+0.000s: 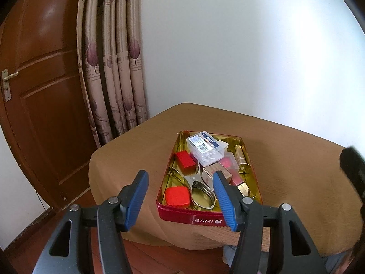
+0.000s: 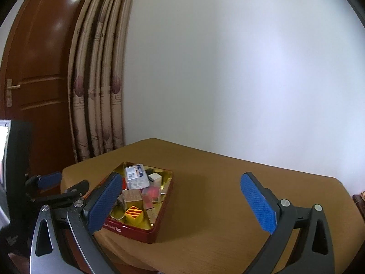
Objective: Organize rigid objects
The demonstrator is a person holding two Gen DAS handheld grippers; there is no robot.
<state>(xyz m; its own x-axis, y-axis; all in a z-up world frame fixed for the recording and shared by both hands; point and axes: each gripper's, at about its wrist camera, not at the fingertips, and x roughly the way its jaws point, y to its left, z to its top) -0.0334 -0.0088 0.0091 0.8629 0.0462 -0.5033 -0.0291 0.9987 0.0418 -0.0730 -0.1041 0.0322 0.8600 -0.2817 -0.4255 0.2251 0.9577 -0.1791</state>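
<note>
While both pairs of tongs hang released with nothing between their blue pads, the red tin (image 1: 205, 218) sits on the brown table (image 1: 285, 159), low in the middle of the left wrist view and lower left of centre in the right wrist view. The left tongs (image 1: 180, 179) frame the tin's near end at the bottom of the frame; the right tongs (image 2: 180, 186) spread wide, one pad overlapping the tin's left edge in the picture. Inside the gold-lined tin lie a clear plastic box (image 1: 204, 147) toward the far end, two red blocks (image 1: 185, 159), a metal spoon (image 1: 203, 195) near the front, and a yellow-and-red striped cube (image 2: 134, 214). A brown door (image 1: 45, 91) and patterned curtain (image 1: 114, 68) fill the upper left.
</note>
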